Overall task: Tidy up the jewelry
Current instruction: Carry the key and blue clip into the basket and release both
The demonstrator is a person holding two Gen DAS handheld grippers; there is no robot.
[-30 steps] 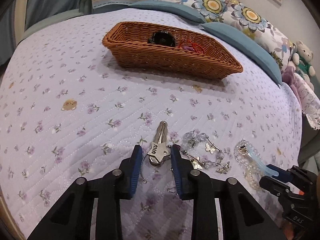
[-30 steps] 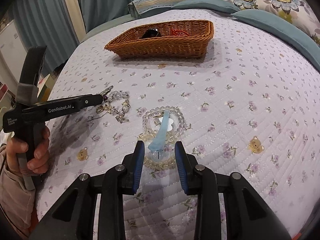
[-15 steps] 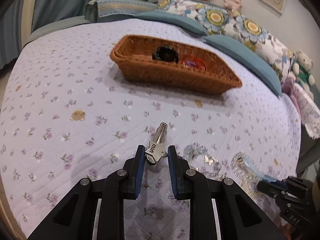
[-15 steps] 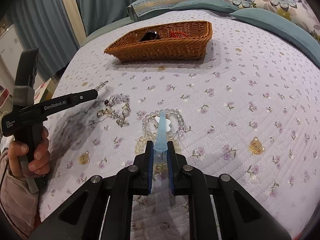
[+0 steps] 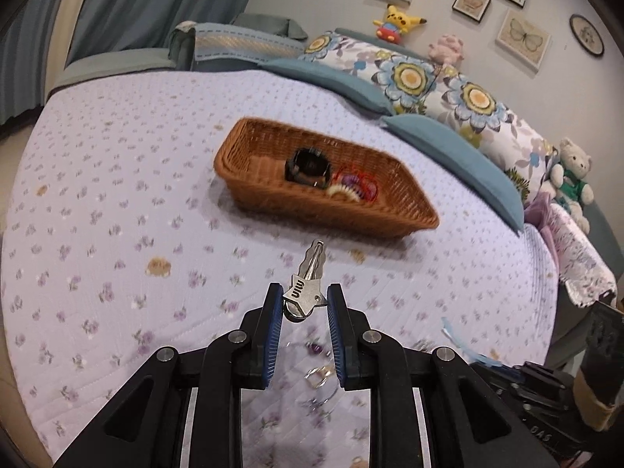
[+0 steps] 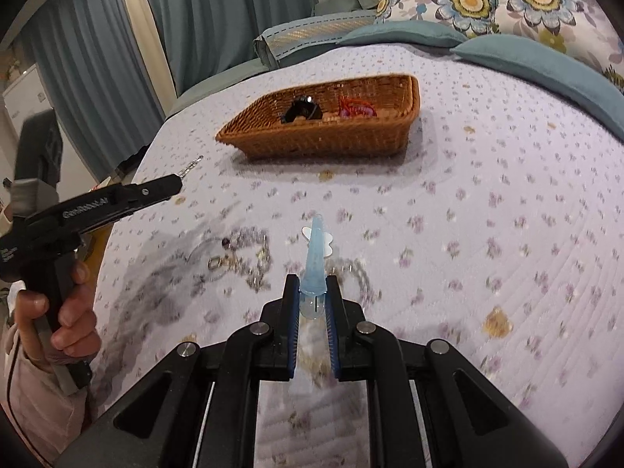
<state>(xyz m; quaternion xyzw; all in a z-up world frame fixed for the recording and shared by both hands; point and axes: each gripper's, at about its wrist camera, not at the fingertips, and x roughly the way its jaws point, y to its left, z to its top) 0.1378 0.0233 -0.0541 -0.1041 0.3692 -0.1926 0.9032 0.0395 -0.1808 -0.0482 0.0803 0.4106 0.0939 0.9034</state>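
Two grippers are seen over a lavender quilt [image 5: 117, 202] dotted with small flowers, and most of both views is taken up by it. Further back, a brown wicker basket [image 5: 273, 195] is set on the quilt, with a black ring-shaped piece [image 5: 308, 163] and a red tangle [image 5: 360, 187] lying inside it. Nearer, a loose heap of beaded chains and charms [image 6: 241, 257] is left on the fabric, kinda blurry. The right gripper [image 6: 312, 296] is clamped on a pale blue hair clip [image 6: 315, 261], which is held clear of the quilt. The left gripper [image 5: 302, 304] is closed on a silver hair clip [image 5: 308, 277], gripped by its wide end, tip aimed at the basket.
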